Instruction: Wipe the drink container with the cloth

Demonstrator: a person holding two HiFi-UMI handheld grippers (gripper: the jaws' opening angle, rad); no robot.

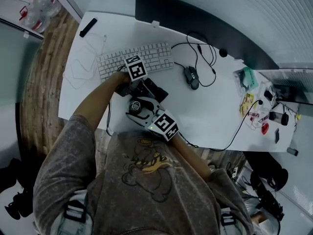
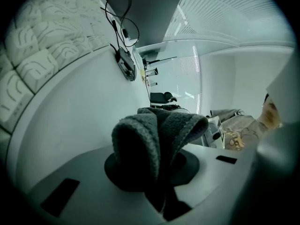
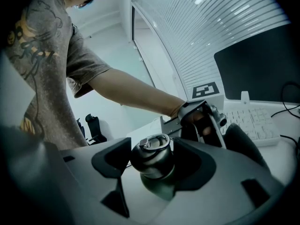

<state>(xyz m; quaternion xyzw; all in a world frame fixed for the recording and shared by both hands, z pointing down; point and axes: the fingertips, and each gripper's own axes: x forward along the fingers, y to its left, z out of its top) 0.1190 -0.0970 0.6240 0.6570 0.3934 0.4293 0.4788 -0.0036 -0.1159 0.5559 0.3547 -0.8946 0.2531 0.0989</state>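
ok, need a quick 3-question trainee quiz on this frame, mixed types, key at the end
1. What sits between the jaws of the right gripper?
A) a mug
B) a can
C) a bottle

2. True or false: the left gripper has its jaws shut on the cloth.

3. In the head view, which item on the desk lies nearest the left gripper?

Key: 1 B; 2 true; 3 the keyboard
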